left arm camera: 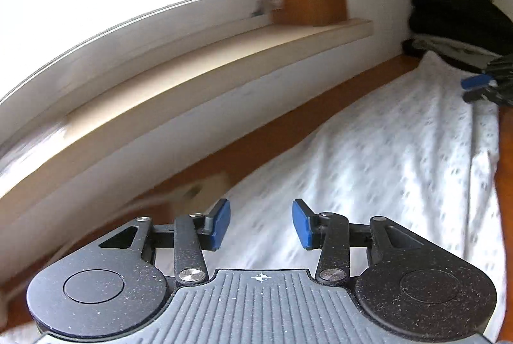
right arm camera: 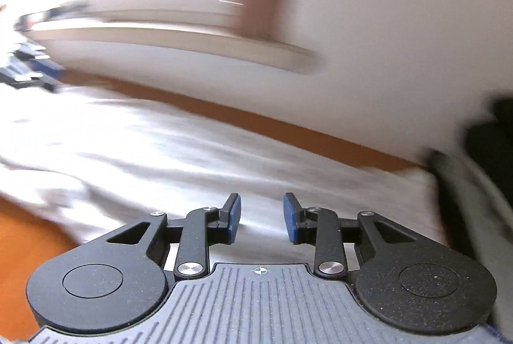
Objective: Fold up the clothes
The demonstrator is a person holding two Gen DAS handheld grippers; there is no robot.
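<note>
A white garment with a small grey print (left arm camera: 384, 151) lies spread flat on a brown wooden table (left arm camera: 256, 138). My left gripper (left arm camera: 261, 223) hovers over its near end, open, with nothing between the blue pads. In the right wrist view the same garment (right arm camera: 160, 145) shows blurred under my right gripper (right arm camera: 261, 217), which is open with a narrower gap and holds nothing. The right gripper's fingertips (left arm camera: 477, 82) also show at the far right of the left wrist view, over the garment's far end. The left gripper (right arm camera: 29, 68) appears at the left edge of the right wrist view.
A pile of black and light clothes (left arm camera: 455, 23) sits in the corner against the wall, dark and blurred (right arm camera: 487, 135) in the right wrist view. A window with a pale sill (left arm camera: 224, 55) runs along the table's far side. A small beige object (left arm camera: 198, 188) lies by the wall.
</note>
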